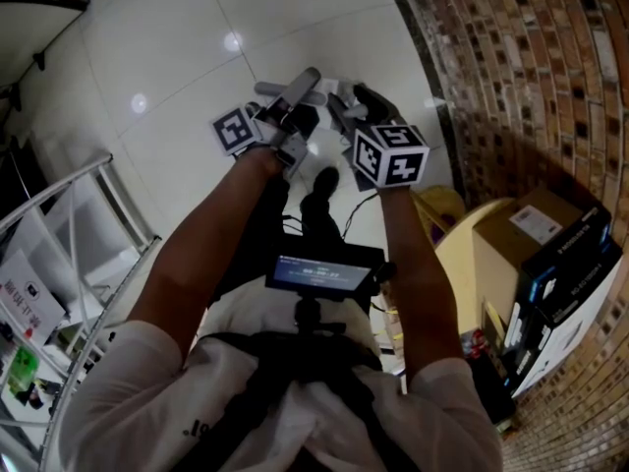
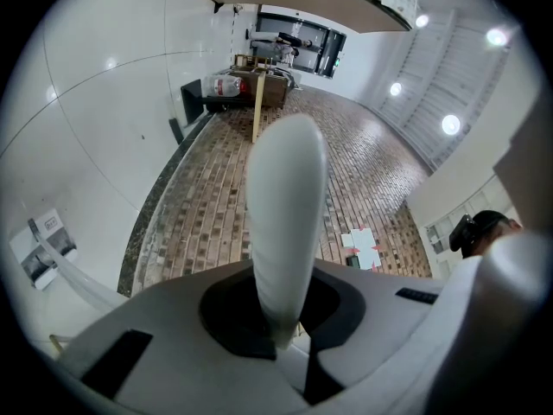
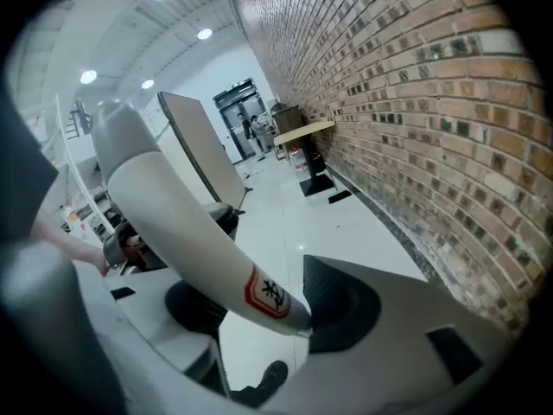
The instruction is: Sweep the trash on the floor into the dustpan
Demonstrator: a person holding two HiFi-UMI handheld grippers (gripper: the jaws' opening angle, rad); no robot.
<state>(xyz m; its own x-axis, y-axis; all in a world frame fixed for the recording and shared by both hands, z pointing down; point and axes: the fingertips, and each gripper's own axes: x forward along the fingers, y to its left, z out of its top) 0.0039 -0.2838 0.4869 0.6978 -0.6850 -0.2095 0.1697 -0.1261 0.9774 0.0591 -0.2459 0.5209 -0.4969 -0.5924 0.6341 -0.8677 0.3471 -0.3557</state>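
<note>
My left gripper is shut on a pale rounded handle that runs straight out from its jaws. In the head view that gripper is held out in front of the body with a grey handle sticking past it. My right gripper stands open. A white handle with a red label lies slantwise across the gap, its end against the right jaw. Its marker cube shows in the head view. I cannot tell which handle is the broom's. No trash or dustpan head is in view.
A brick wall runs along the right. Below it stand a round pale table, a cardboard box and dark boxes. A metal rack is at the left. The person's shoes are on the white tiled floor.
</note>
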